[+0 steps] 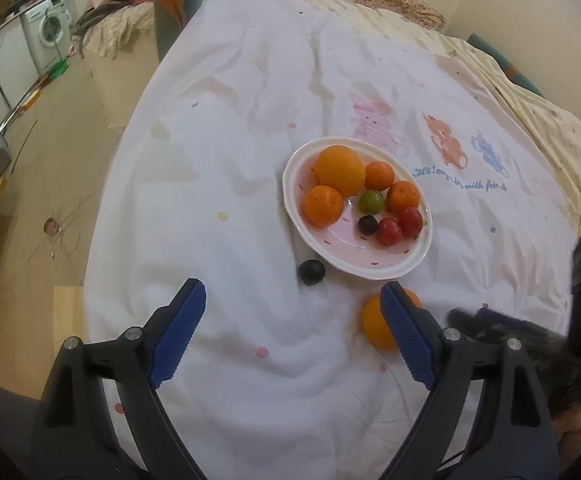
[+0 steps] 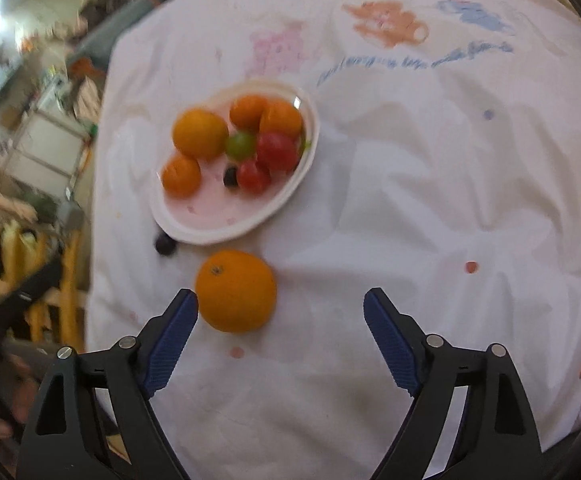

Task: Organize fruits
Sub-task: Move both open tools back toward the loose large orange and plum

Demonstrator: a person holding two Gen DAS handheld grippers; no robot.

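Huge rumpled white bedsheet with pastel dots and cartoon animal prints [image 1: 250, 184] filling pretty much everything, spread over a bed. Sitting on it, an oval white ceramic dish with a pink inside [image 1: 374, 270], loaded with a big round orange [image 1: 339, 170], three smaller tangerines, a little green fruit [image 1: 371, 201], two shiny red cherry tomatoes [image 1: 400, 225] and one tiny dark berry [image 1: 367, 225]. Just off the dish's near rim, lying loose on the sheet: another round orange with a dark stem mark [image 2: 235, 291] and, over by the dish's left edge, a small dark purple plum-ish fruit [image 1: 311, 272], close to touching the rim but hard to call. Left gripper, black frame with ribbed blue pads [image 1: 292, 306], spread wide over bare sheet, nothing between the pads; loose orange half hidden behind its right-hand pad. Right gripper, same black and blue build [image 2: 280, 308], also spread wide, angled down at the loose orange, which sits just beyond the left-hand pad, right next to its tip, not pinched. Right-wrist view pretty blurry, so contact there not clear.
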